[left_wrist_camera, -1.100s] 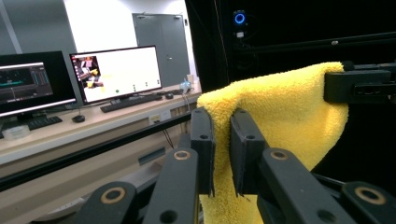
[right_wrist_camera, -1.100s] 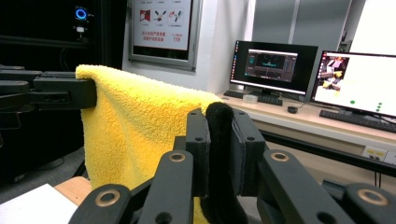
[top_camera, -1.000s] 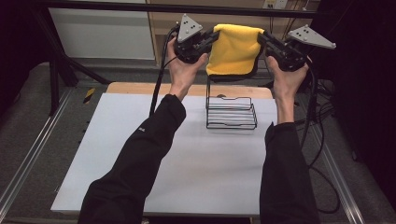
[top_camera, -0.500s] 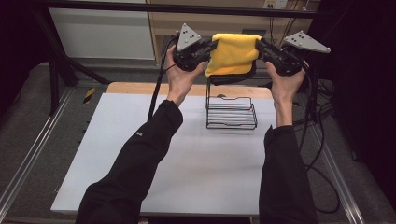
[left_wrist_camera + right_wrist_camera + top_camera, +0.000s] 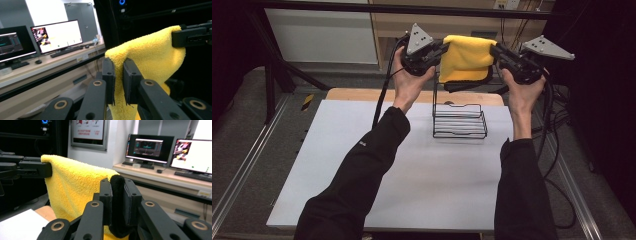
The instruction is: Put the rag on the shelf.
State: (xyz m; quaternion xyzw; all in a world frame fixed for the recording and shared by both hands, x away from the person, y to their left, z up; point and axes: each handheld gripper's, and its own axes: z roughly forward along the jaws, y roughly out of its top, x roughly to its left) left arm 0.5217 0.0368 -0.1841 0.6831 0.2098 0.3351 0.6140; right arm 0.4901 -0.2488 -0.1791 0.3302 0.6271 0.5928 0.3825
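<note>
Yellow towel hangs stretched between both grippers, high above the far edge of the table, likely so its fold can drop over the top bar of the black wire rack just below. Left gripper is clamped tight on the left corner, right gripper on the right, where a dark edging sits between its jaws.

Overhead camera plus two gripper-mounted close-ups
</note>
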